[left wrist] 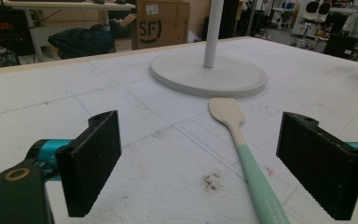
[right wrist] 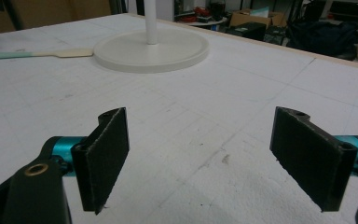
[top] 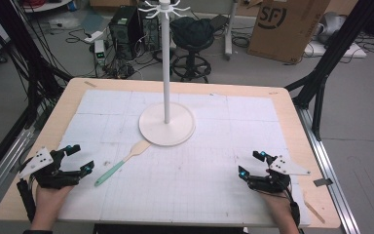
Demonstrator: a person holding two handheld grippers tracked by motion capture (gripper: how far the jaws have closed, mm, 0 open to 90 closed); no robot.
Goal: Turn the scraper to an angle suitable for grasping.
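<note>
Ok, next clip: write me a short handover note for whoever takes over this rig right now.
Left tool: open, holding nothing, just left of the spatula's green handle.
Right tool: open, holding nothing, over bare mat at the table's right.
Spatula: flat on the mat, wooden blade next to the base of the white hook stand.
Done: nothing visibly; the spatula is untouched.
Left: probably grasp the handle with the left tool; hanging it on the stand is only a guess.
</note>
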